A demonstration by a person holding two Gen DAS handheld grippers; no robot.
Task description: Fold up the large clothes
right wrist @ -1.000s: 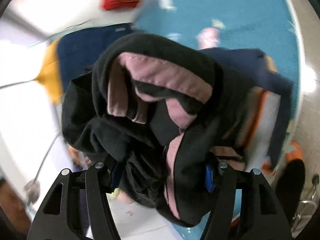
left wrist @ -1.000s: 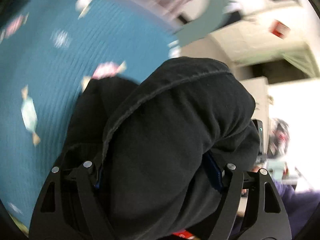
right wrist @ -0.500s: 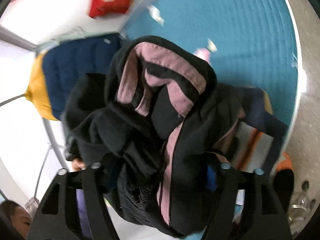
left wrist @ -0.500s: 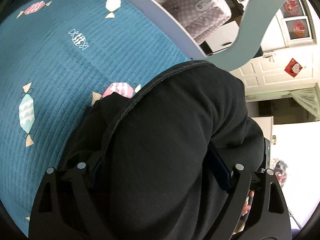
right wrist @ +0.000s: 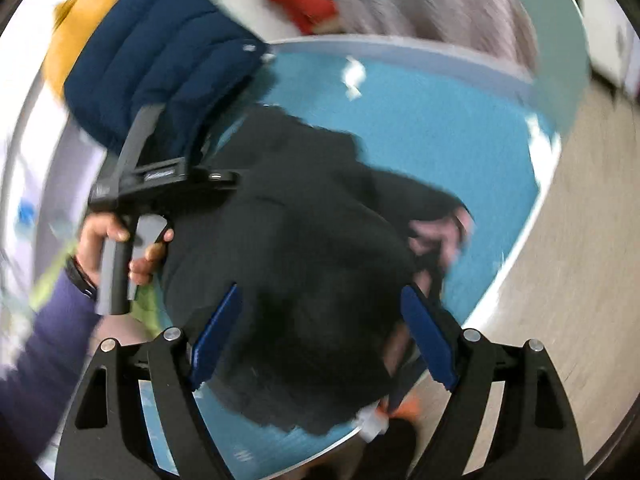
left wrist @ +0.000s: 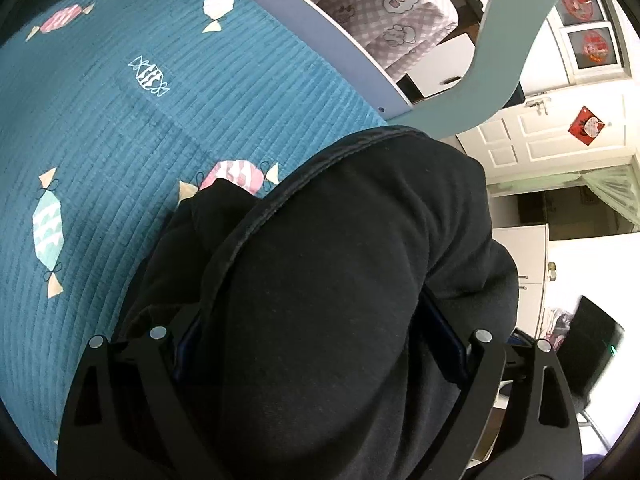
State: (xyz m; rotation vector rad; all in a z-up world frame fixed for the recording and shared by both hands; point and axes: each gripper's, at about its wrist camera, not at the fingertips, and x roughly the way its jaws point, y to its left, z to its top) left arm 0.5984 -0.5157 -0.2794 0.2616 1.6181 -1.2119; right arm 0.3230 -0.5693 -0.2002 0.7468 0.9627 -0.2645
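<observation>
Black garment [left wrist: 340, 320] bunched, filling my left gripper [left wrist: 320, 344], pads pressing it; right gripper [right wrist: 320, 332] spread, clear above; only right view shows pink lining [right wrist: 440, 232].

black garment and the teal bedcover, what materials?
Garment: looks like matte knit fleece or sweatshirt cotton; fine fuzzy surface, thick stitched hem, soft bulky folds. Bedcover: likely quilted woven cotton, matte; parallel stitched ribs, candy motifs that look printed or appliquéd.
</observation>
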